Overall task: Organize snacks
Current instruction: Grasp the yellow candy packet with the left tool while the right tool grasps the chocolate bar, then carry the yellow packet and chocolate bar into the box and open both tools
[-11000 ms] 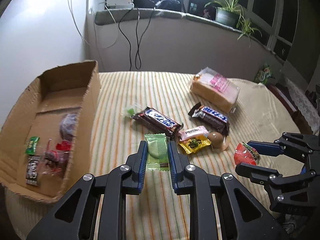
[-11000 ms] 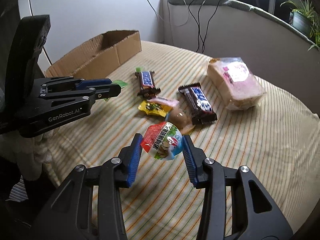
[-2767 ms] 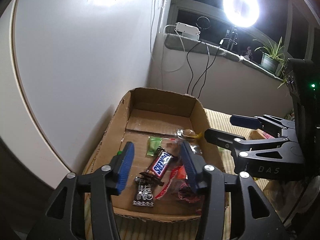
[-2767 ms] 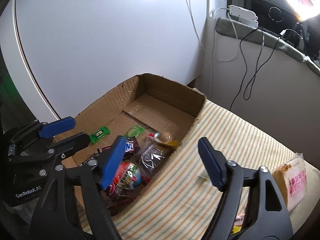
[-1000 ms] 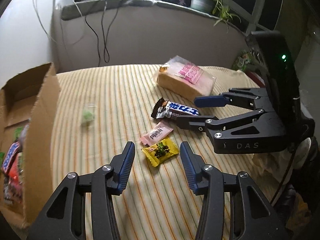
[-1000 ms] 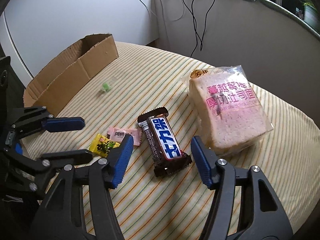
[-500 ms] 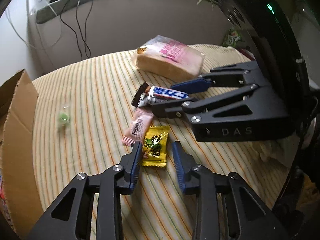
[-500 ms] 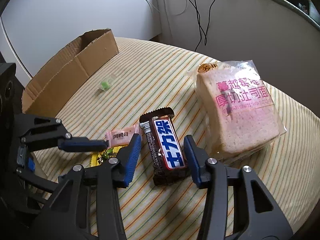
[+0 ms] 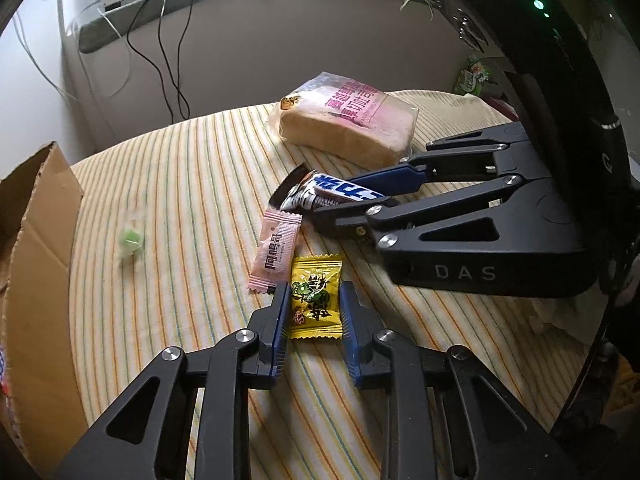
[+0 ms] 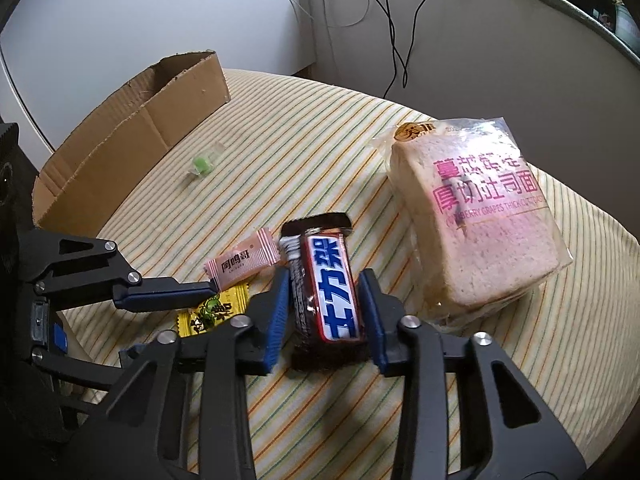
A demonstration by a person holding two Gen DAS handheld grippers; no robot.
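Blue-padded, our left tool (image 9: pixel 314 304) is closing on the yellow candy packet (image 9: pixel 316 296), which lies flat between its pads on the striped worktop (image 9: pixel 192 200); our right tool (image 10: pixel 326 308) is closing on the chocolate bar (image 10: pixel 330 292), pads at both its sides. Just beside the yellow packet we see a pink sachet (image 9: pixel 276 250), touching its corner. Beyond lies the bagged toast loaf (image 10: pixel 476 232), near the bar. Well apart sits a small green sweet (image 9: pixel 131 238), near the cardboard box (image 10: pixel 132 120).
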